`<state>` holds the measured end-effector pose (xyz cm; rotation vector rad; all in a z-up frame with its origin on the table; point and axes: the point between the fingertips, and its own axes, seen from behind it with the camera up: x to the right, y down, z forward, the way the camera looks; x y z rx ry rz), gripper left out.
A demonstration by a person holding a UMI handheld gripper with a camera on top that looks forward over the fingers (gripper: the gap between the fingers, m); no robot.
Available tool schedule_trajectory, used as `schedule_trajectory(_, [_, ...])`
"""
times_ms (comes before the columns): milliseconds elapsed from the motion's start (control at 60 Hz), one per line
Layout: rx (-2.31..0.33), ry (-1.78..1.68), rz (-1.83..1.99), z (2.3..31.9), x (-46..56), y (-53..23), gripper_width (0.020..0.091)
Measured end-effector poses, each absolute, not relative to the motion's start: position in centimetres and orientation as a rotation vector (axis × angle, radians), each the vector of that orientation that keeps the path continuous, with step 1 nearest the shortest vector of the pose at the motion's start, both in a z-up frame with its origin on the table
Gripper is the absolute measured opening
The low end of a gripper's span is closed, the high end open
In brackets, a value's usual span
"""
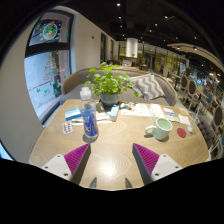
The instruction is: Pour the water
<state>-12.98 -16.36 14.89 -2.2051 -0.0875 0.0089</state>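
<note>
Right now the jaws of the gripper (pixel 109 160) are wide apart with nothing between them, above the near edge of the round wooden table (pixel 115 150). Ahead, left of the fingers, stands a clear plastic water bottle with a blue label (pixel 89 116). A pale green mug (pixel 161 128) sits toward the table's right side. A leafy green potted plant (pixel 109 84) stands at the far edge.

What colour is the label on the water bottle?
Blue, on the water bottle; it shows best, and only, in the gripper view.
</note>
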Motion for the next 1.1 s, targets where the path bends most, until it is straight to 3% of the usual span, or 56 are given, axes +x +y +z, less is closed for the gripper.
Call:
schedule_trajectory(233, [-2.092, -0.136, 0.094, 13.4, -23.4, -6.7, 0.0861])
schedule_trajectory(500, [-2.068, -0.030, 0.023, 9.7, -24.1, 1.8, 0.0803])
schedule_trajectory(583, [-2.073, -0.023, 0.023, 8.5, -24.1, 3.0, 0.0720])
schedule_trajectory(667, [-2.079, -0.023, 0.001, 7.5, -23.8, 3.7, 0.0541])
schedule_trajectory(783, [-2.073, -0.046, 0.020, 7.7, -24.0, 3.9, 0.0474])
schedule_trajectory(900, [-2.054, -0.068, 0.065, 8.5, -24.3, 3.6, 0.0357])
schedule_trajectory(933, [-2.048, -0.076, 0.082, 8.9, -24.4, 3.5, 0.0356])
schedule_trajectory(950, [-2.044, -0.080, 0.091, 9.2, -24.5, 3.5, 0.0312])
schedule_trajectory(1100, [-2.002, -0.036, 0.214, 13.5, -23.8, 2.9, 0.0308])
